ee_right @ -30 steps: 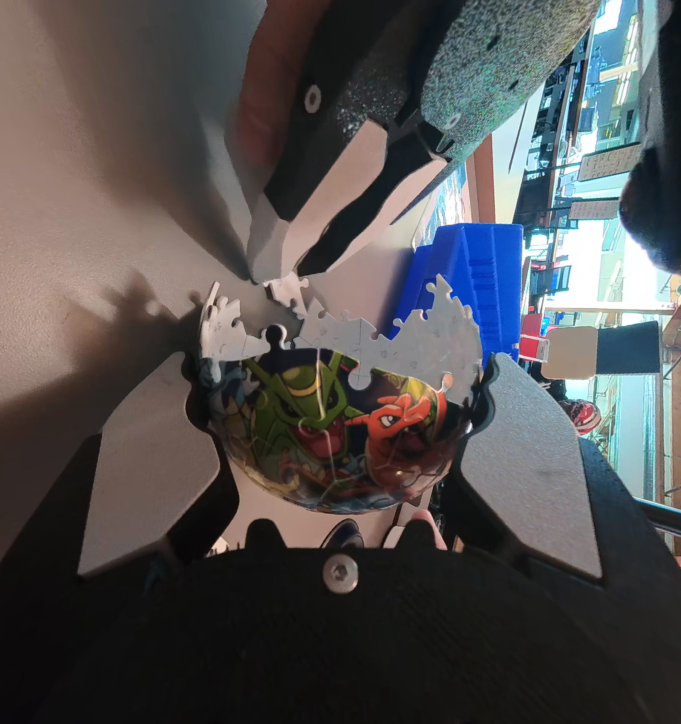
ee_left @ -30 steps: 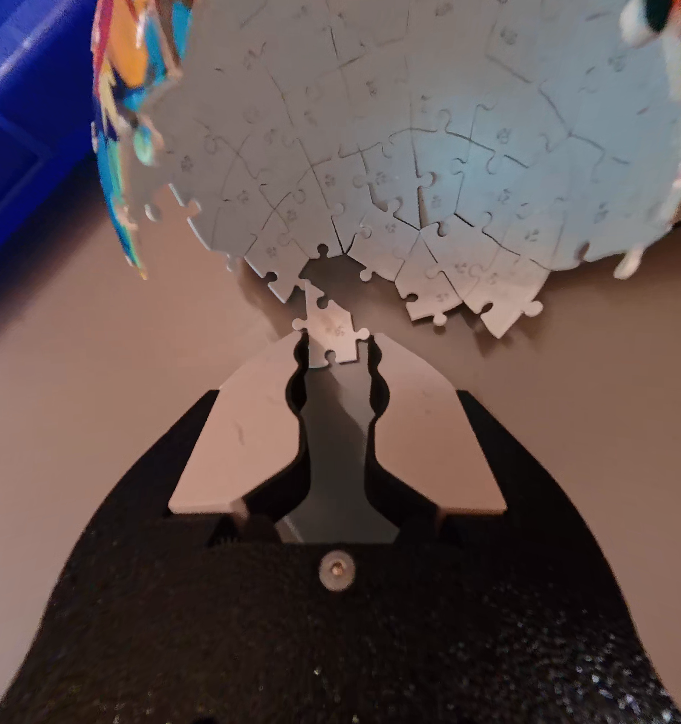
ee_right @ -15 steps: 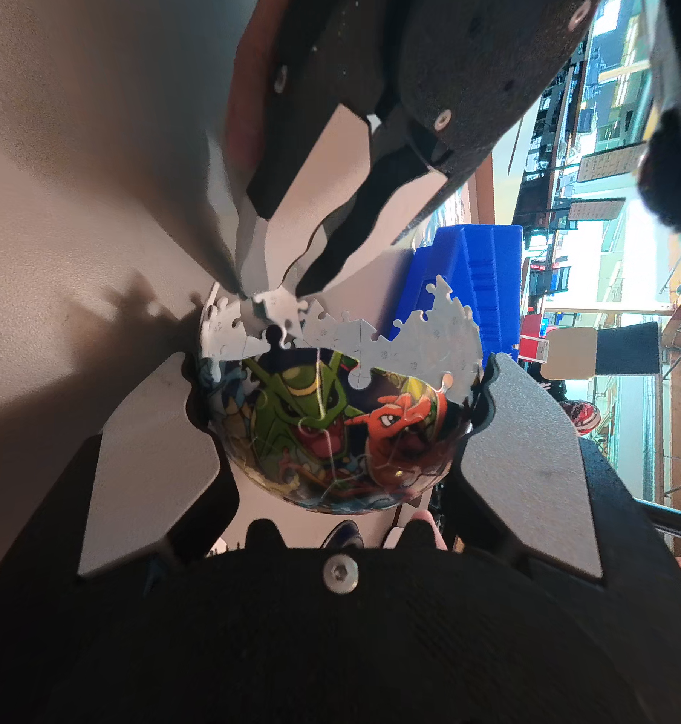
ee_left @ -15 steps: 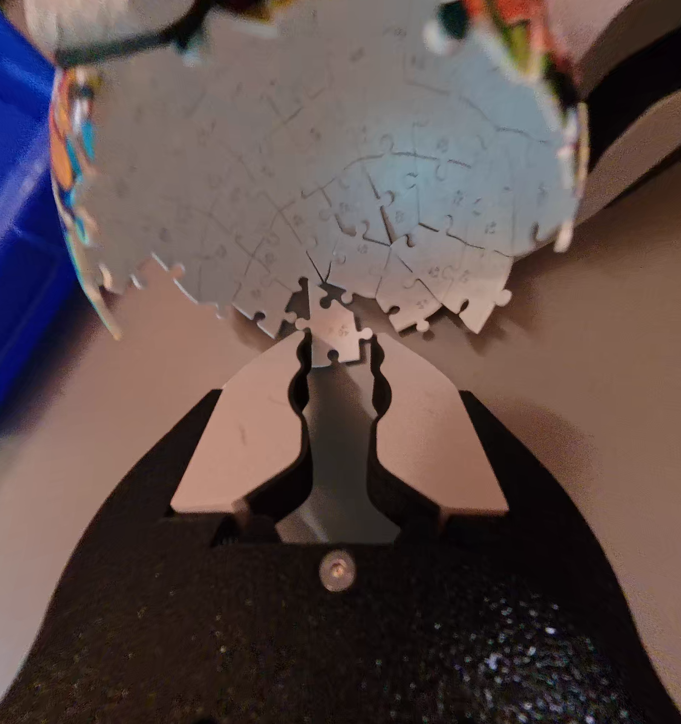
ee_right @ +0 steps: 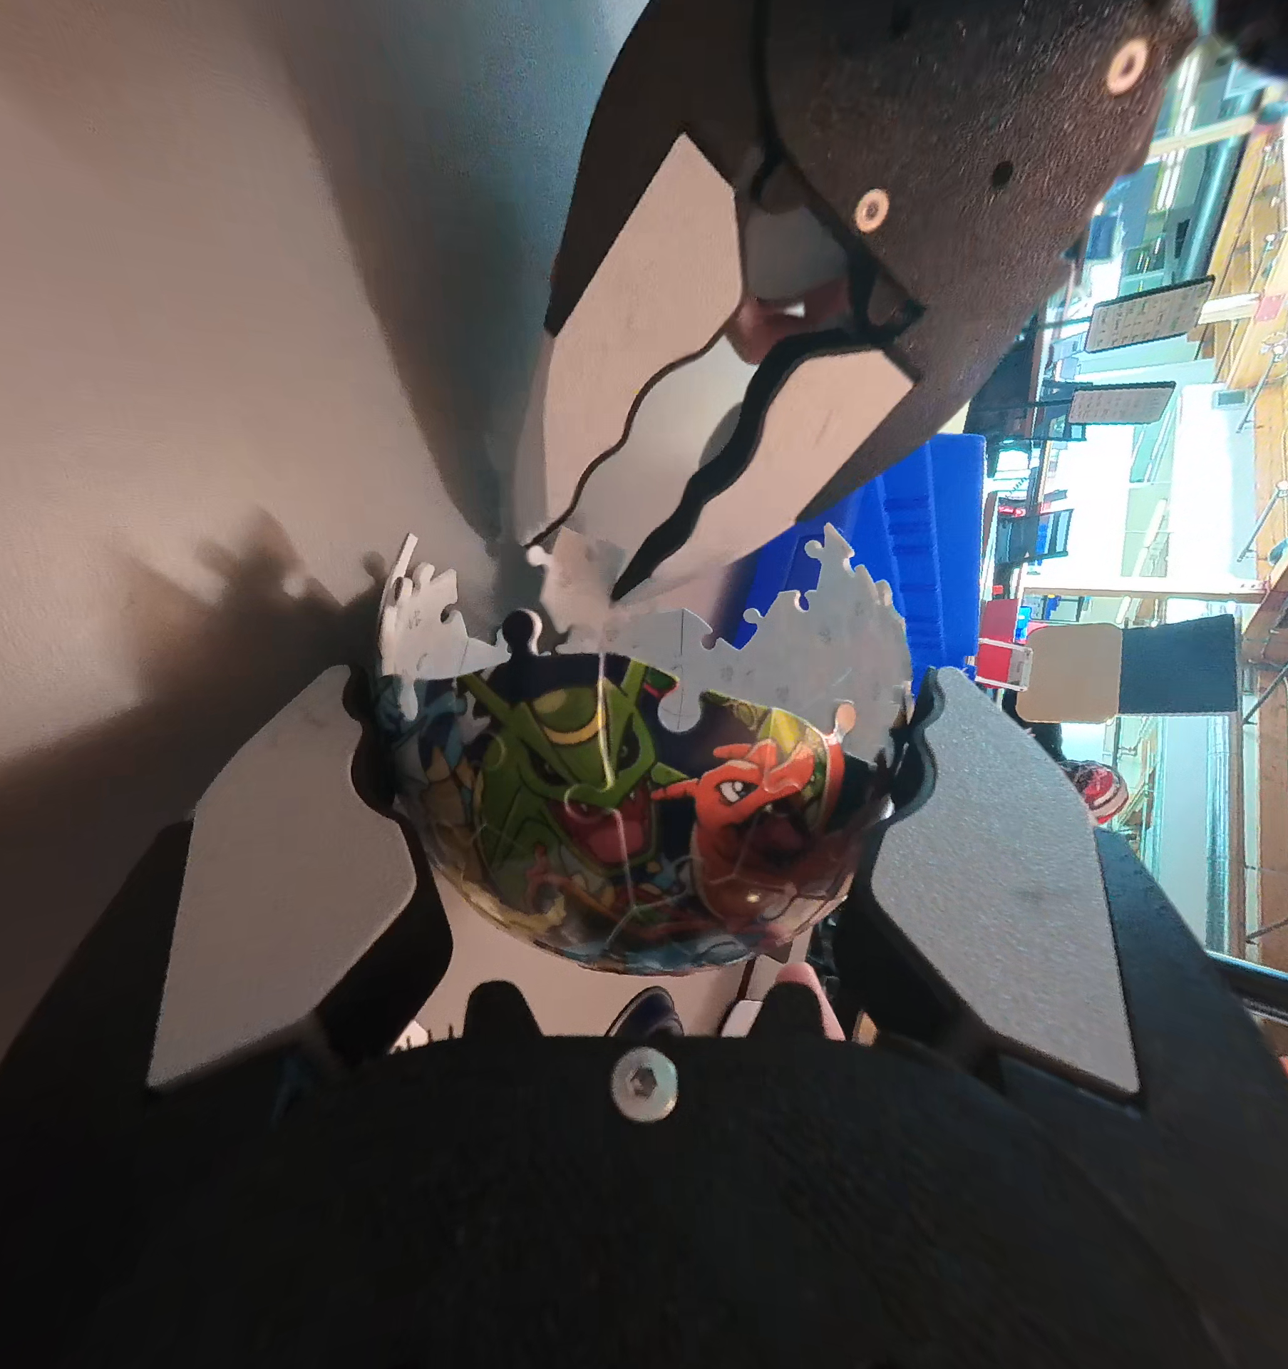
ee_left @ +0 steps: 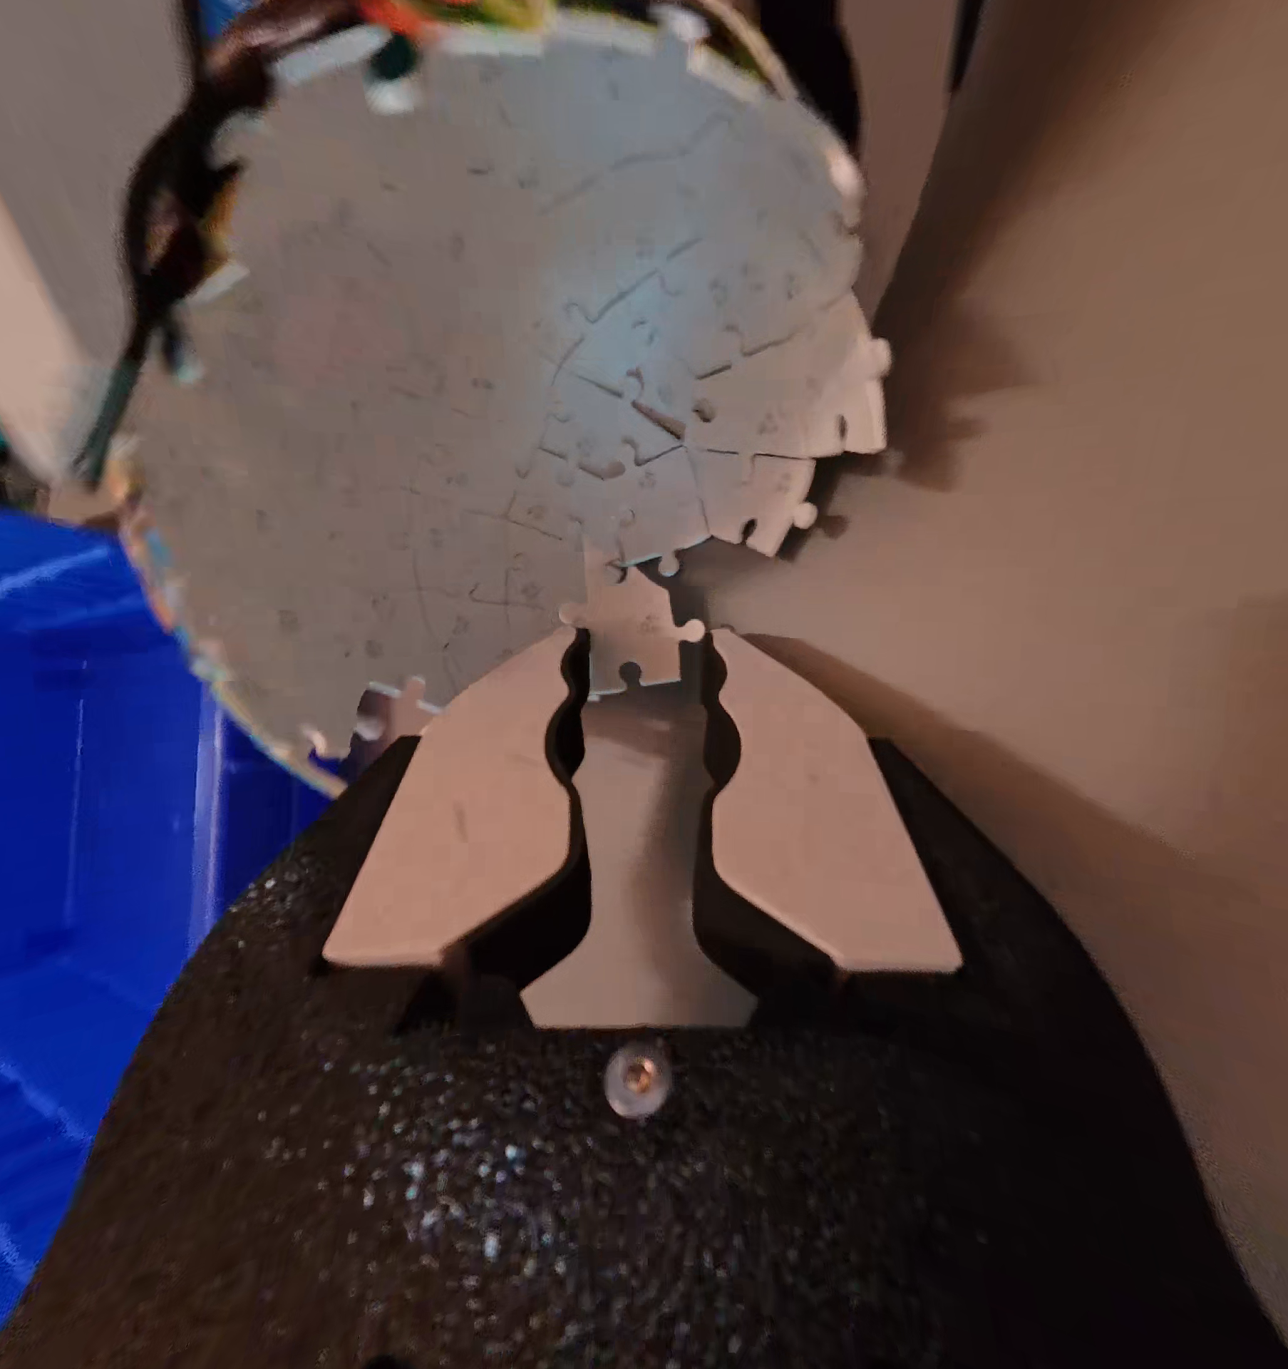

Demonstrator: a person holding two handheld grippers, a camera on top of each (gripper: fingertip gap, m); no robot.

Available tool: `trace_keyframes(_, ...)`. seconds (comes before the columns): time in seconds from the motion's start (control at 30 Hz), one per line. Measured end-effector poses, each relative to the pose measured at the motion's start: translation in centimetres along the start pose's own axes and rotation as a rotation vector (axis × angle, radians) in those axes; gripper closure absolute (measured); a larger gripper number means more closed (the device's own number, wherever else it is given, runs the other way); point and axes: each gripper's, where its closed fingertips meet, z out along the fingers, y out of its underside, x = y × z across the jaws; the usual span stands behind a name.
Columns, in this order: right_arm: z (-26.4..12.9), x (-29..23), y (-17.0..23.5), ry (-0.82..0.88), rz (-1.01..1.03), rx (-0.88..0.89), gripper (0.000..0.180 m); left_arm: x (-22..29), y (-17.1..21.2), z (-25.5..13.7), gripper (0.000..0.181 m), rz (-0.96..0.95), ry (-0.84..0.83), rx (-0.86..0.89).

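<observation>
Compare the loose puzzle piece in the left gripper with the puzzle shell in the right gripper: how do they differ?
The loose piece is one small tile; the puzzle shell is many joined pieces forming a bowl. The left gripper pinches the piece nearly shut; the right gripper spreads wide around the shell. The piece shows only grey; the shell's outside is colourfully printed. Both share grey backs.

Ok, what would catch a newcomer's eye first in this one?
The half-built puzzle ball, bright cartoon creatures outside and grey inside, clamped between the right gripper's fingers. Next, the left gripper pinching a loose grey piece against the ball's jagged edge. A blue bin sits behind.
</observation>
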Motion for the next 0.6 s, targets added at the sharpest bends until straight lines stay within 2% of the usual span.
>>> trace_keyframes(0.17, 0.0, 0.0, 0.1, -0.001, 0.001, -0.001, 0.047, 0.4, -0.3, 0.8, 0.153, 0.230, 0.068, -0.005)
trace_keyframes(0.4, 0.0, 0.0, 0.1, -0.002, 0.000, -0.001, 0.047, 0.2, 0.5, 0.6, 0.153, 0.240, 0.190, 0.023)
trace_keyframes(0.6, 0.0, 0.0, 0.2, -0.006, 0.013, -0.001, 0.047, 0.2, 0.3, 0.8, 0.153, 0.241, 0.219, 0.048)
